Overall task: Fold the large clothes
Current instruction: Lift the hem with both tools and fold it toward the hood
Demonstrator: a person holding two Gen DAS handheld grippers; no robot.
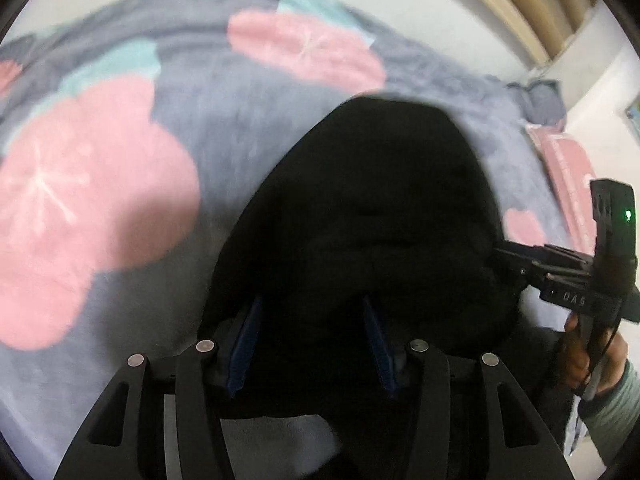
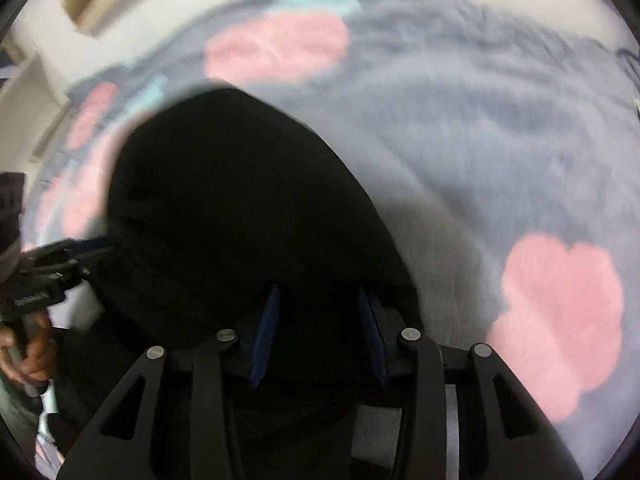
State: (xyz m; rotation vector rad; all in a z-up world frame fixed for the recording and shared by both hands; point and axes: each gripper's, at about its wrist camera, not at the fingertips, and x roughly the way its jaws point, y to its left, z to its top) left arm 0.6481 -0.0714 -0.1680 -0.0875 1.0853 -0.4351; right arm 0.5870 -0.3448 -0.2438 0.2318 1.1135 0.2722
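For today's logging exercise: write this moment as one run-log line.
stage: folding | left tongs: open over black garment | right tongs: open over garment | surface: flowered blanket

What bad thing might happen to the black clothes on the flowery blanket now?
1. The left gripper and right gripper both stand open over the black garment, so nothing visibly pins the fold; it may spring back.
2. The garment is so dark that its edges and creases barely show, so the next pinch could catch the wrong layer.
3. The fluffy blanket lies right beneath; a low grab might snag it too.
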